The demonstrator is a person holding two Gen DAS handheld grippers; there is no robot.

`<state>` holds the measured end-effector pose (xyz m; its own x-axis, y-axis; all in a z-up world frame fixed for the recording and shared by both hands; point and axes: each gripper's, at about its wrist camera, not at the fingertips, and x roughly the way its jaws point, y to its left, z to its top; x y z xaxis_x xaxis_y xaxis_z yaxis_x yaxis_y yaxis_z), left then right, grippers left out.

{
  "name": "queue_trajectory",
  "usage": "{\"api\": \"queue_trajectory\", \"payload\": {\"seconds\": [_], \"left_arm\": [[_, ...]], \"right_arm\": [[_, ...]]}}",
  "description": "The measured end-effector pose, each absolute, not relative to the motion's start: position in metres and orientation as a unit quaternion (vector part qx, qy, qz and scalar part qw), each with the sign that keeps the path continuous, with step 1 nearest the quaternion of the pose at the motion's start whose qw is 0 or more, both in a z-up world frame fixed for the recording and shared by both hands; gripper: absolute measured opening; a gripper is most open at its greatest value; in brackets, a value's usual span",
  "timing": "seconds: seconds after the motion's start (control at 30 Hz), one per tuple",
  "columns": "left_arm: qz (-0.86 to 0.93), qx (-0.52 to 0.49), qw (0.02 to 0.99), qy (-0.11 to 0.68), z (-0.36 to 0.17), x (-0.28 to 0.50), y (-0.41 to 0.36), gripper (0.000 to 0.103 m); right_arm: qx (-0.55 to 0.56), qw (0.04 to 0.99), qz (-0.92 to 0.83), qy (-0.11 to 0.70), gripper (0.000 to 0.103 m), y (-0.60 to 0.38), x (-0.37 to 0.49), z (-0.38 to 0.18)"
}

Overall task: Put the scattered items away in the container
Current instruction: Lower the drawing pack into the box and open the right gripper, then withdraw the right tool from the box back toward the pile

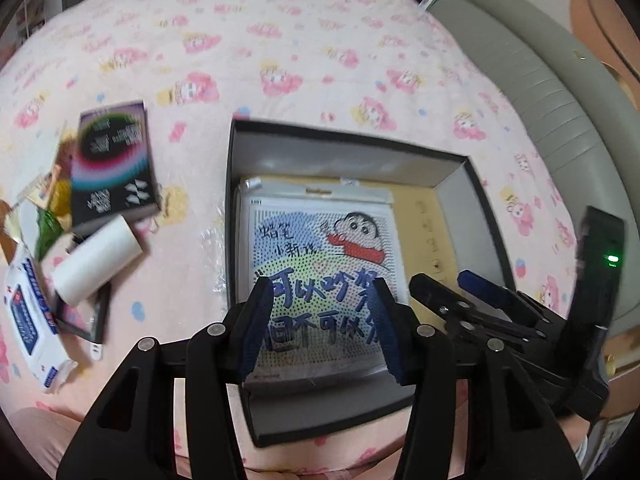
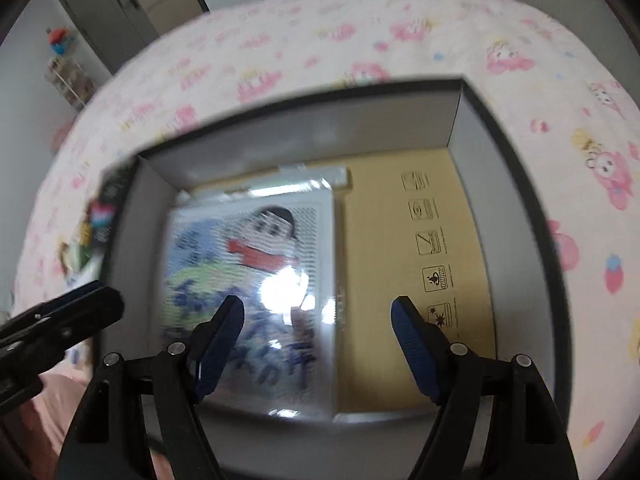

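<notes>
A dark open box (image 1: 352, 156) lies on the bed, and a white cartoon pegboard pack (image 1: 320, 236) lies flat inside it on the left. In the left wrist view my left gripper (image 1: 320, 284) hovers open over the near end of that pack, holding nothing. My right gripper (image 1: 442, 280) reaches in from the right. Seen from the right wrist, the right gripper (image 2: 316, 312) is open and empty above the pack (image 2: 256, 264) and the bare cardboard floor (image 2: 400, 240) of the box (image 2: 320, 128). The left gripper (image 2: 108, 300) shows at the left rim.
Left of the box lie a dark book (image 1: 112, 164), a white roll (image 1: 96, 260), a blue-and-white packet (image 1: 32, 312), a green-yellow snack bag (image 1: 52, 208) and a dark flat frame (image 1: 84, 316). The pink printed bedsheet (image 1: 280, 40) spreads around. A grey padded edge (image 1: 540, 92) runs along the right.
</notes>
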<state>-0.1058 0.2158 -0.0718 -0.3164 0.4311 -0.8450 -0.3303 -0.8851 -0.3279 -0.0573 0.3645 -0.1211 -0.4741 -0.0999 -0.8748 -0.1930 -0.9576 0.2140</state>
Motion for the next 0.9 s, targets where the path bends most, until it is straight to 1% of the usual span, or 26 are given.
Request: {"api": "queue_trajectory", "payload": {"seconds": [0.1, 0.23, 0.43, 0.63, 0.9], "left_arm": [[0.827, -0.510, 0.238, -0.023, -0.050, -0.088, 0.210, 0.053], [0.846, -0.473, 0.246, -0.015, -0.017, -0.060, 0.191, 0.060], [0.870, -0.423, 0.254, -0.019, 0.030, -0.010, 0.153, 0.063], [0.884, -0.397, 0.244, -0.024, 0.066, 0.029, 0.115, 0.064], [0.902, -0.368, 0.224, -0.025, 0.105, 0.060, 0.071, 0.064]], "right_arm": [[-0.474, 0.027, 0.870, 0.134, 0.074, 0.362, -0.040, -0.086], [-0.435, 0.038, 0.893, 0.114, 0.074, 0.346, -0.017, -0.036], [-0.389, 0.038, 0.916, 0.090, 0.074, 0.320, 0.039, 0.034], [-0.351, 0.029, 0.933, 0.072, 0.074, 0.287, 0.087, 0.071], [-0.312, 0.019, 0.948, 0.057, 0.074, 0.244, 0.114, 0.113]]}}
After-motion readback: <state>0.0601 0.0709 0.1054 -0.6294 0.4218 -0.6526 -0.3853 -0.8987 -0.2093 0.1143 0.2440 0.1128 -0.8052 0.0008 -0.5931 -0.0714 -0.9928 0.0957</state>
